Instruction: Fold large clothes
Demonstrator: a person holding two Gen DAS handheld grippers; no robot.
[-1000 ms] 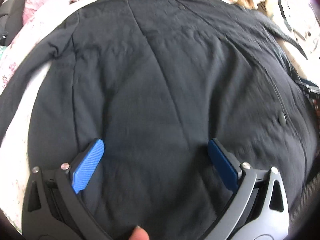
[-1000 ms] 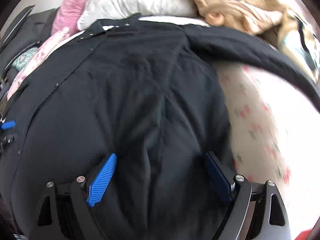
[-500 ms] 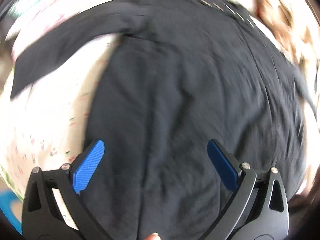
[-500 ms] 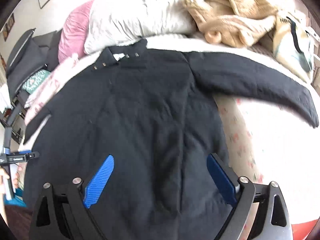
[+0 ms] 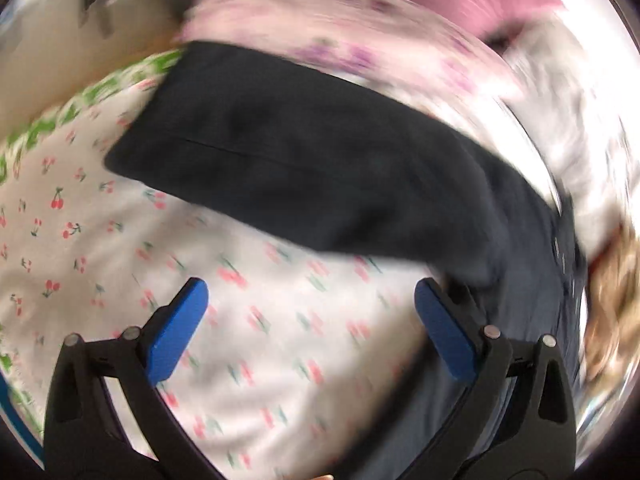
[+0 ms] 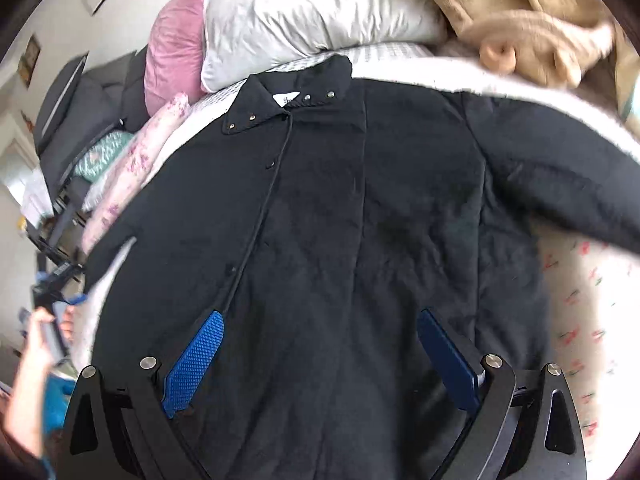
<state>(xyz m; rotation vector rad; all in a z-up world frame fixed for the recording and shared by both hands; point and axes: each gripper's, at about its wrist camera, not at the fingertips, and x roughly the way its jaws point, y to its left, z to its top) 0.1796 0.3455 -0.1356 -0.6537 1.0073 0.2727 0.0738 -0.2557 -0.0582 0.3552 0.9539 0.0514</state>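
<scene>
A large black coat [image 6: 340, 220] lies spread flat on the bed, collar with metal snaps [image 6: 288, 100] at the far end and both sleeves out to the sides. My right gripper [image 6: 320, 344] is open and empty above the coat's lower front. My left gripper [image 5: 310, 312] is open and empty above the cherry-print sheet [image 5: 280, 352], just short of the coat's left sleeve [image 5: 300, 168], which lies flat with its cuff at the far left. The left wrist view is blurred. The left gripper also shows in the right wrist view [image 6: 56, 284], held at the bed's left edge.
A white pillow [image 6: 312, 12], a pink pillow [image 6: 172, 44] and a tan plush toy [image 6: 532, 28] lie at the head of the bed. A pink floral cloth [image 6: 132, 172] runs along the coat's left side. Dark furniture [image 6: 80, 112] stands left of the bed.
My left gripper has swung left, off the coat's body to the sheet beside the left sleeve. My right gripper has pulled back and up, so more of the coat shows. Both stay open.
</scene>
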